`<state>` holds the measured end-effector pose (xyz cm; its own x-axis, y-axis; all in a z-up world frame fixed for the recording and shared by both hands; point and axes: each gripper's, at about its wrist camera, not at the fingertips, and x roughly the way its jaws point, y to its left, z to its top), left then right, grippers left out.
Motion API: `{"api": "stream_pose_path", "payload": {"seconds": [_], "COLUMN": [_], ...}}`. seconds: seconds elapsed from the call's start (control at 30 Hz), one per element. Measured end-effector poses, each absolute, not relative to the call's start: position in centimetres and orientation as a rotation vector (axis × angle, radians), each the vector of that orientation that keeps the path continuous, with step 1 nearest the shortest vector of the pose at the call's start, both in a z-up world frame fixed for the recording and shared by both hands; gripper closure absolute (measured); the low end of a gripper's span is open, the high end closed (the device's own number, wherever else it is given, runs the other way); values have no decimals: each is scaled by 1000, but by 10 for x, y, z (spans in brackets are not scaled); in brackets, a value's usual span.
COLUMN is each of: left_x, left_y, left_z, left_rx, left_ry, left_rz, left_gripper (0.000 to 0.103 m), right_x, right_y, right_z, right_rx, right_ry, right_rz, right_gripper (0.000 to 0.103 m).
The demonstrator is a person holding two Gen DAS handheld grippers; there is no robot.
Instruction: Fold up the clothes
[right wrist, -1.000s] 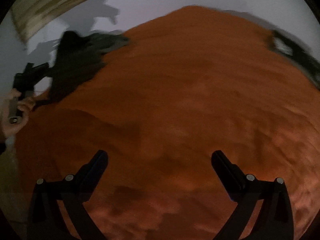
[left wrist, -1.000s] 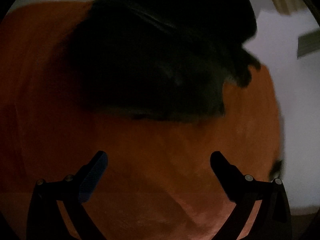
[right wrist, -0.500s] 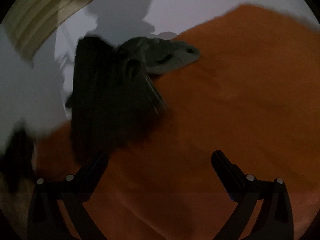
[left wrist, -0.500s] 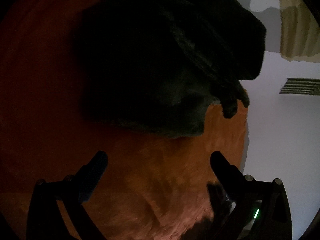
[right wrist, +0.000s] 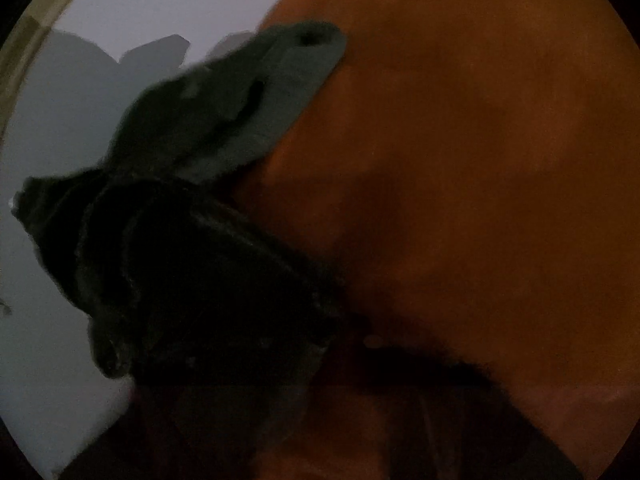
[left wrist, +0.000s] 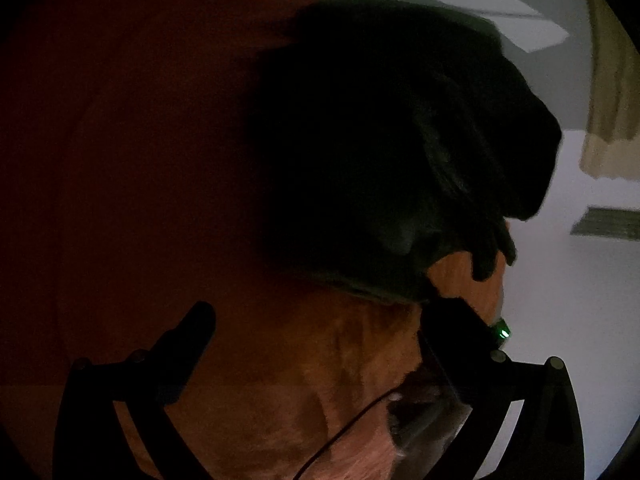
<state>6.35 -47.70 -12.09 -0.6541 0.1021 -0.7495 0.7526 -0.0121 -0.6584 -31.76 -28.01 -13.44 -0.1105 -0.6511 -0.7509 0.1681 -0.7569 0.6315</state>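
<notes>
A heap of dark clothing (left wrist: 384, 152) lies on an orange cover (left wrist: 320, 380), just beyond my left gripper (left wrist: 324, 324). That gripper is open, with only orange fabric between its fingers. In the right wrist view the same dark clothes (right wrist: 192, 280) fill the lower left, and a grey-green garment (right wrist: 272, 100) sticks out of the heap toward the top. The right camera is very close to the heap. Its bottom edge is dark and blurred, and I cannot make out the right gripper's fingers there.
The orange cover (right wrist: 480, 160) ends at a pale wall (left wrist: 580, 300) with a vent (left wrist: 612, 224) and a beige curtain (left wrist: 612, 120). A dark device with a green light (left wrist: 502, 332) and a thin cable (left wrist: 348, 428) sit by my left gripper's right finger.
The right camera has swung left and closed in on the clothes heap until its fingers vanished in the dark. The left gripper stayed open and turned, moving the heap up and right.
</notes>
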Motion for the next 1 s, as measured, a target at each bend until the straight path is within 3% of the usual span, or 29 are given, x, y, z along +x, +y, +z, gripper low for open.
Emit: {"api": "stream_pose_path", "payload": {"seconds": [0.07, 0.27, 0.37, 0.67, 0.83, 0.87, 1.0], "left_x": [61, 30, 23, -22, -51, -57, -74], "left_y": [-472, -443, -425, -319, -254, -241, -192], "left_z": [-123, -100, -86, -60, -47, -45, -36], "left_rx": [912, 988, 1027, 1220, 1346, 1371, 1493], "left_ry": [1782, 1728, 1724, 1754, 1768, 1769, 1734], "left_rz": [-1702, -1829, -1893, -2104, -2224, -2248, -2346], "left_gripper": [1, 1, 1, 1, 1, 1, 1], "right_x": [-315, -253, -229, -214, -149, -129, -49], "right_y": [-259, -155, -70, 196, 332, 360, 465], "right_z": [-112, 4, 50, 138, 228, 247, 308], "right_rx": [1537, 1015, 774, 638, 220, 110, -257], "right_ry": [-606, -405, -398, -532, -562, -573, -622], "right_rz": [-1931, -2216, -2411, -2806, -3134, -3221, -3507], "right_gripper": [94, 94, 94, 95, 97, 103, 103]}}
